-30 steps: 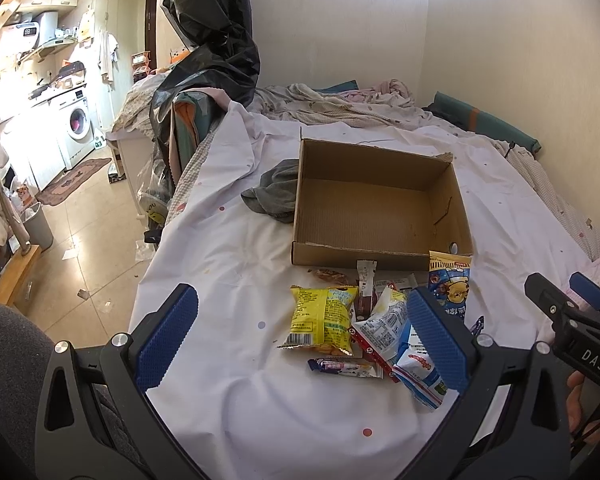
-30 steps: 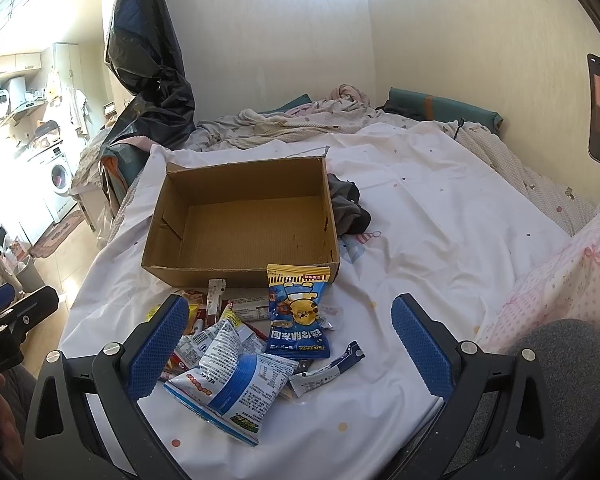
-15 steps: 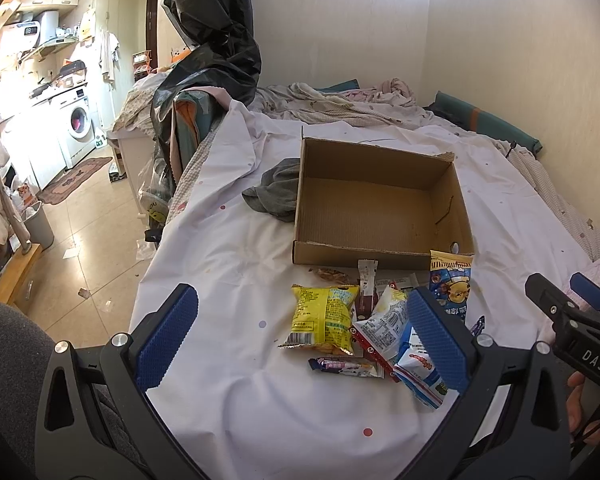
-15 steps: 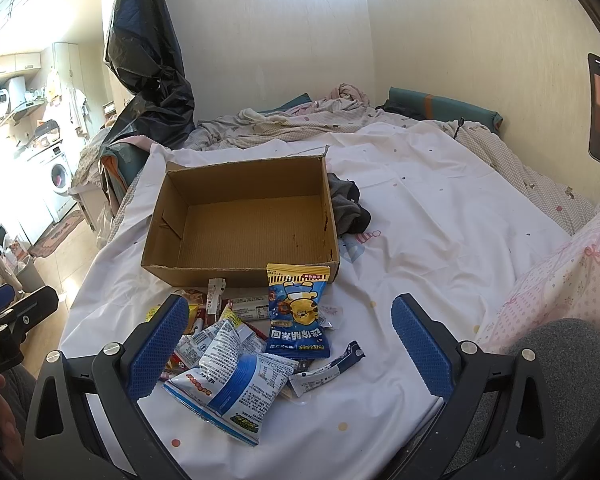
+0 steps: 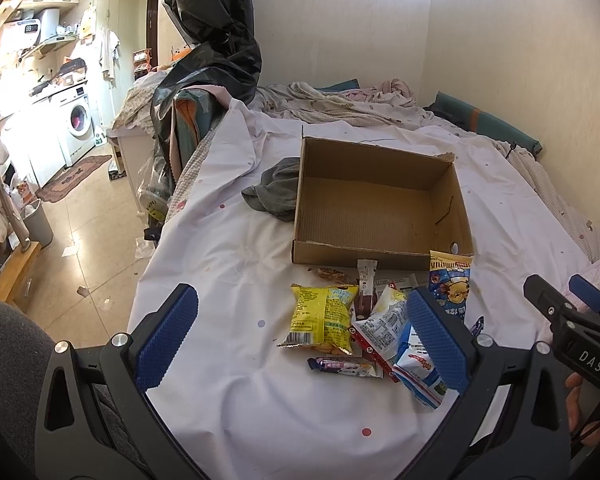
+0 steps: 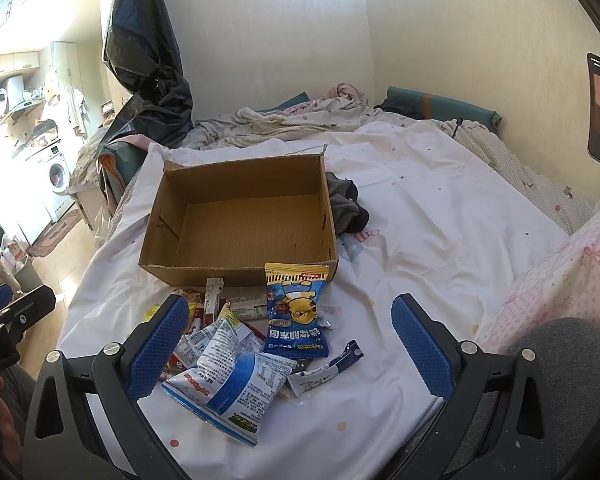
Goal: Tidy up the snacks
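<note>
- The open brown cardboard box (image 5: 380,208) sits empty on the white dotted bedsheet (image 5: 228,264); the snacks lie in a loose heap just in front of its near wall, none inside yet.
- Likely risk: the crinkly blue-and-white foil bag (image 6: 228,388) overlaps several smaller packets, so a pinch on it could drag neighbours along or slide off the slick film.
- The flat yellow chip packet (image 5: 323,316) lies flush on soft bedding; fingers pressing down may sink into the sheet and catch cloth with it.
- The blue bear-print packet (image 6: 296,312) leans against the box wall, and a nudge could tip it or shift the light box.
- The left gripper (image 5: 300,344) hovers low over the sheet, aimed at the heap, its blue-padded fingers (image 5: 166,336) spread wide and holding nothing.
- The right gripper (image 6: 292,348) hangs over the same heap from the other side, fingers likewise spread and empty.
</note>
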The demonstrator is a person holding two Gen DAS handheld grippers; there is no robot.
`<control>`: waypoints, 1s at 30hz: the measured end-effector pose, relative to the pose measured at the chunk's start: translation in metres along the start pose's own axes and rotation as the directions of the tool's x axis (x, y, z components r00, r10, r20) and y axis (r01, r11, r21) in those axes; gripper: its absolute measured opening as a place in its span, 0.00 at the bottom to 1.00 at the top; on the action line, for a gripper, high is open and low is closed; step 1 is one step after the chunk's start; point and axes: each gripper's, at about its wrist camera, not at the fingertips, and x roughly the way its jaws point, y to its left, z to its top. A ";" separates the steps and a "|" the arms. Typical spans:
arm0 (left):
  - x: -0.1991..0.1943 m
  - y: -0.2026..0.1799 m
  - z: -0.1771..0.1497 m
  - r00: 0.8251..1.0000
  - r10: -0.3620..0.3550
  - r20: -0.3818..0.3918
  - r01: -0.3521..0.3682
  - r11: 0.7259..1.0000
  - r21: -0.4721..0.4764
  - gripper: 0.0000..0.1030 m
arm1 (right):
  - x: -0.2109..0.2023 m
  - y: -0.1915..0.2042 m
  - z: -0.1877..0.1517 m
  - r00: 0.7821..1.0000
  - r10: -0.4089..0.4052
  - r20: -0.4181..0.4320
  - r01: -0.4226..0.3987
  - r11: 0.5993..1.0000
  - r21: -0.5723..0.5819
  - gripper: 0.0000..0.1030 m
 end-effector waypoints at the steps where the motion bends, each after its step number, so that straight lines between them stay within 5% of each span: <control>1: 0.000 0.000 0.000 1.000 0.001 0.001 -0.001 1.000 0.001 1.00 | 0.000 0.000 0.000 1.000 0.000 0.000 0.000 1.000 0.000 1.00; 15: 0.001 0.001 -0.001 1.000 0.004 -0.010 -0.004 1.000 -0.006 1.00 | 0.003 0.001 0.000 1.000 0.004 -0.009 -0.004 1.000 -0.004 1.00; 20: 0.005 0.002 0.006 1.000 -0.001 -0.032 0.001 1.000 -0.007 1.00 | 0.014 -0.003 0.005 0.995 0.060 -0.086 -0.056 0.997 0.044 1.00; 25: 0.019 0.006 0.023 0.996 -0.001 -0.085 -0.001 1.000 -0.024 1.00 | 0.041 -0.011 0.007 0.954 0.159 -0.253 -0.123 0.980 0.154 1.00; 30: 0.048 0.007 0.036 0.982 0.047 -0.182 -0.048 0.999 -0.003 1.00 | 0.079 -0.025 -0.003 0.854 0.298 -0.427 -0.146 0.924 0.353 1.00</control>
